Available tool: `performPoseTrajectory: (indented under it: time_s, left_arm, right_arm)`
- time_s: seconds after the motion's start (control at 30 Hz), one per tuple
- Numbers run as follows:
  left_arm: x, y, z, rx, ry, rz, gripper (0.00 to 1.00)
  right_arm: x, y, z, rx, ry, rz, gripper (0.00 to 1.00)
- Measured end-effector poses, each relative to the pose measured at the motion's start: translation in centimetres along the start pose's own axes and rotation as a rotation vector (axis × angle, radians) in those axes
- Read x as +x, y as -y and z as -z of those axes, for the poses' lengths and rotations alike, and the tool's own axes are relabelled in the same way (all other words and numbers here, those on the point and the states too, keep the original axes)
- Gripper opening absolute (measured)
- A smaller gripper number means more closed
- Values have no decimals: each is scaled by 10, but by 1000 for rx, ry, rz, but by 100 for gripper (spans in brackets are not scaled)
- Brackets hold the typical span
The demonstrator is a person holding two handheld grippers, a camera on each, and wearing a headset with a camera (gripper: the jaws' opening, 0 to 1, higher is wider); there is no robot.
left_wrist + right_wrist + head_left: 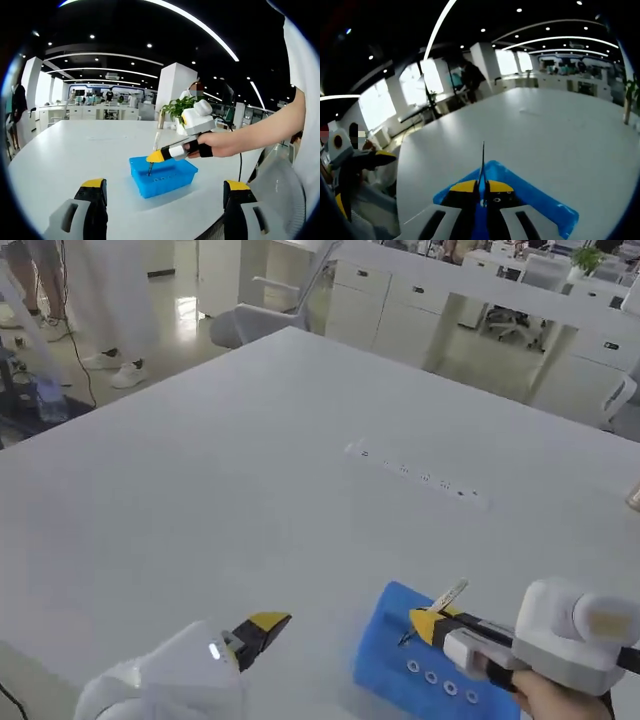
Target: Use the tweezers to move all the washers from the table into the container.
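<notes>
Head view: at seven o'clock the left gripper point(262, 625) hovers over the white table point(200, 490), its two yellow-tipped jaws spread wide with nothing between them (plainest in the left gripper view). At five o'clock sits one shallow blue container point(380, 650) with four small silver ring washers point(431, 677) in a diagonal row on its floor. Over it the right gripper point(425, 622) pinches one slim metal pair of tweezers point(447, 596) between closed fingers point(465, 187), the points hanging just at eleven o'clock of the washer row; whether they touch, I cannot tell.
</notes>
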State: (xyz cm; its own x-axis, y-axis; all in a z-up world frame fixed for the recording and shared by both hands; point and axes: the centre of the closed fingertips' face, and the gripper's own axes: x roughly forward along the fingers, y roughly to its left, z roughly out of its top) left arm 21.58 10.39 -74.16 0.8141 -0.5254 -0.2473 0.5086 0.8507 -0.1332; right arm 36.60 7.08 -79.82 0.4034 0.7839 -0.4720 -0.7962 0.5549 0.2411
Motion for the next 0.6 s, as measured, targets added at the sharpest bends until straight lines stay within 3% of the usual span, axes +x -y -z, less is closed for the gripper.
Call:
performPoseTrajectory:
  time_s: [0.1, 0.43, 0.6]
  left_arm:
    - [0, 1, 2, 22, -12, 2, 95]
    - [2, 7, 1, 54, -6, 27, 97]
    - [2, 8, 0, 62, -2, 31, 98]
  right_arm:
    - [1, 2, 3, -8, -11, 16, 3]
    - [-2, 16, -3, 0, 1, 102, 3]
    - [1, 11, -2, -10, -5, 116, 3]
